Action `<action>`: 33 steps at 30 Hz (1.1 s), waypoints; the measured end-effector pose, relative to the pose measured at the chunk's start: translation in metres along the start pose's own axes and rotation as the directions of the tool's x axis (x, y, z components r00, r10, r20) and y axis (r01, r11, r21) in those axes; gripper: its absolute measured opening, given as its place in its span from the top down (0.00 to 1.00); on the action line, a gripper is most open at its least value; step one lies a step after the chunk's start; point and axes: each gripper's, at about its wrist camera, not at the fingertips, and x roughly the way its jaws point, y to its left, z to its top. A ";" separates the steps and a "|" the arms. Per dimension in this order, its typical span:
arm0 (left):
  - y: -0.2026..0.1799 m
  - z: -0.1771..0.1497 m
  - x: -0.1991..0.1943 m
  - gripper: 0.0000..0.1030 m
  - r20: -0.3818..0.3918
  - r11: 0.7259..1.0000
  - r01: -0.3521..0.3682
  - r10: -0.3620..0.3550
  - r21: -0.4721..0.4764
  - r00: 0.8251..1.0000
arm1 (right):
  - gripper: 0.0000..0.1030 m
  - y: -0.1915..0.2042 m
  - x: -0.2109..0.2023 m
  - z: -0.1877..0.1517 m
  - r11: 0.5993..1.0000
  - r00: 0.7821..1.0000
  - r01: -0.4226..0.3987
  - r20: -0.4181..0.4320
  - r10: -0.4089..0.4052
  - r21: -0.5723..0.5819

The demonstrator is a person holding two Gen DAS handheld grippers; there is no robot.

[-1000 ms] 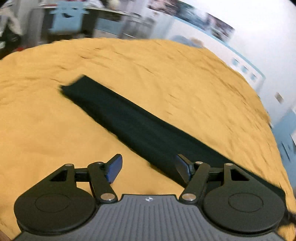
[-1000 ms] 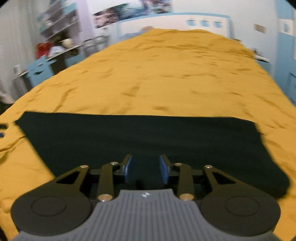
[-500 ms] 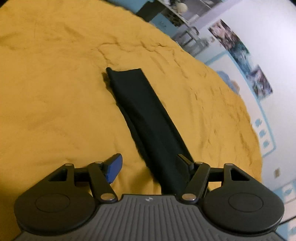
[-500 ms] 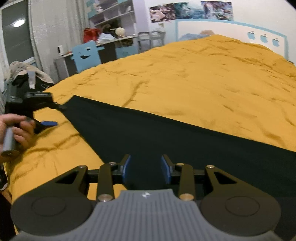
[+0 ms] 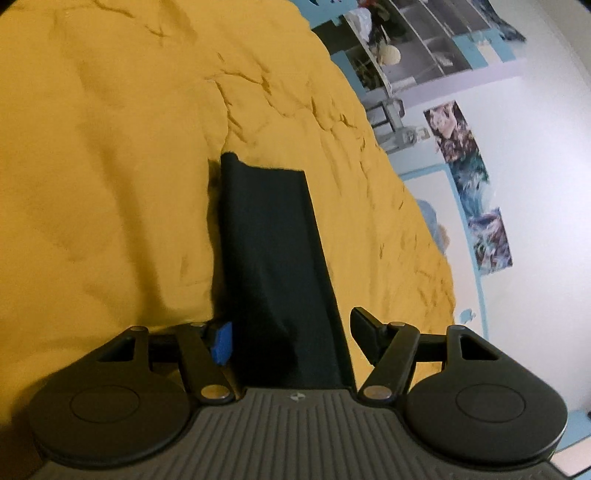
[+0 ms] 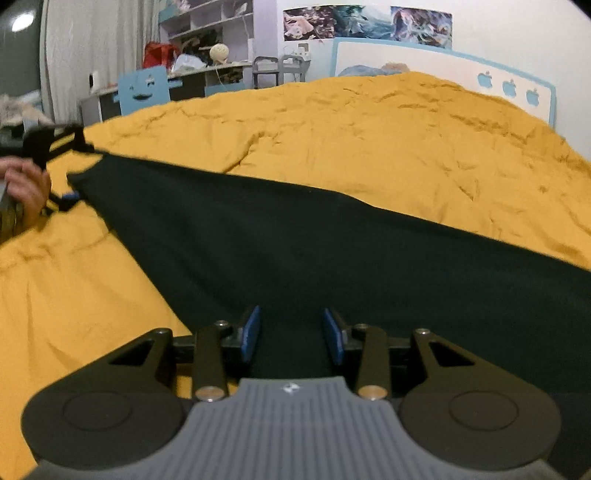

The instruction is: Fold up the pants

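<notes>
Ideally, the pants are pinched squarely at the hem, which left gripper and right gripper straddle with fingers spread.

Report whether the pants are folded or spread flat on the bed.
Folded lengthwise once: the pants lie as one long narrow dark band on the yellow bedcover, not yet folded across their length.

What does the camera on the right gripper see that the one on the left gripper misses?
Only the right wrist view shows the person's hand holding the left gripper at the pants' end, plus a blue chair. Only the left wrist view shows the pants running lengthwise between its open fingers. Both show the dark pants on the yellow bedspread, shelves and wall posters.
</notes>
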 end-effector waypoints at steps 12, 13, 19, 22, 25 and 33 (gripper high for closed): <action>0.016 0.005 0.007 0.78 0.066 0.996 0.002 0.004 -0.086 0.998 | 0.66 -0.015 -0.004 -0.013 1.000 1.000 -0.014 0.021 0.014 0.016; 0.016 0.006 0.006 0.80 0.069 0.996 0.004 0.003 -0.090 0.998 | 0.66 -0.015 -0.005 -0.013 1.000 1.000 -0.016 0.021 0.016 0.018; 0.003 0.004 0.000 0.93 0.094 0.999 0.010 -0.006 -0.044 0.996 | 0.66 -0.016 -0.006 -0.013 0.999 1.000 -0.019 0.022 0.019 0.028; -0.010 0.002 -0.006 0.94 0.114 0.999 0.038 -0.037 -0.004 0.993 | 0.65 -0.020 -0.008 -0.012 0.998 0.999 -0.032 0.028 0.031 0.051; -0.038 -0.008 -0.015 0.94 0.135 0.992 0.068 -0.083 0.110 0.987 | 0.63 -0.029 -0.014 -0.008 0.993 0.997 -0.065 0.037 0.062 0.102; -0.149 -0.082 -0.031 0.94 0.028 0.829 0.188 -0.238 0.527 0.971 | 0.56 -0.059 -0.054 -0.008 0.961 0.993 -0.100 0.086 0.080 0.257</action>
